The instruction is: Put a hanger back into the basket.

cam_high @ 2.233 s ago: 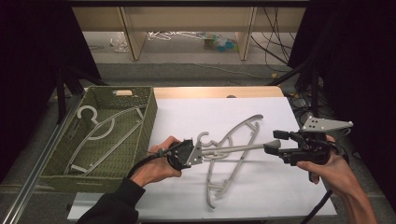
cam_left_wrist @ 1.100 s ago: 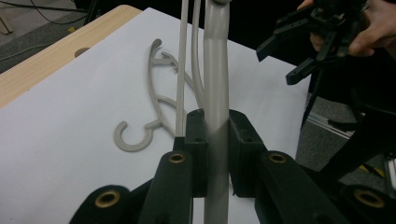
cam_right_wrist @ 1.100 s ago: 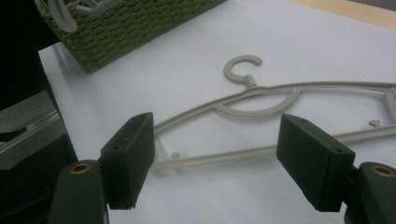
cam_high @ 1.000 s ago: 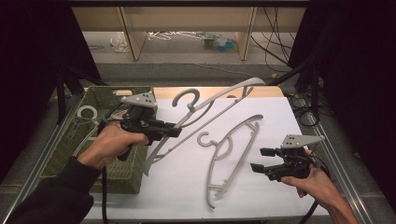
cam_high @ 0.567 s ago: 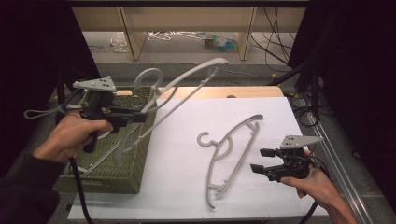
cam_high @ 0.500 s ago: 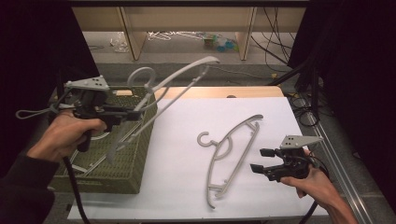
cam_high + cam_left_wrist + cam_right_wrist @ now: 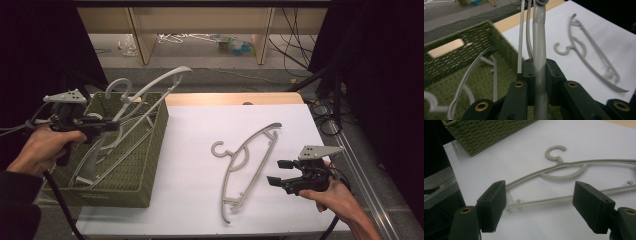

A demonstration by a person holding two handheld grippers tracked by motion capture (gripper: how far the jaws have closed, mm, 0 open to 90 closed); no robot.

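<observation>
Over the left side of the table, the green woven basket (image 7: 150, 165) sits with hangers already lying in it. Held hanger (image 7: 150, 92) is above that basket, long axis slanting from the left gripper (image 7: 107, 125) up and away toward the far right corner of the basket, hook uppermost. Left gripper jaws are clamped tight on the hanger's shoulder bar, as the left gripper view shows (image 7: 540, 75). Judgement: next move is a lowering, with the hanger tilted flat so its length runs along the basket. Second hanger (image 7: 247, 167) lies flat on the white sheet (image 7: 200, 130), just beside the right gripper (image 7: 280, 172), which is the nearer one to it; its jaws stand wide apart, holding nothing.
</observation>
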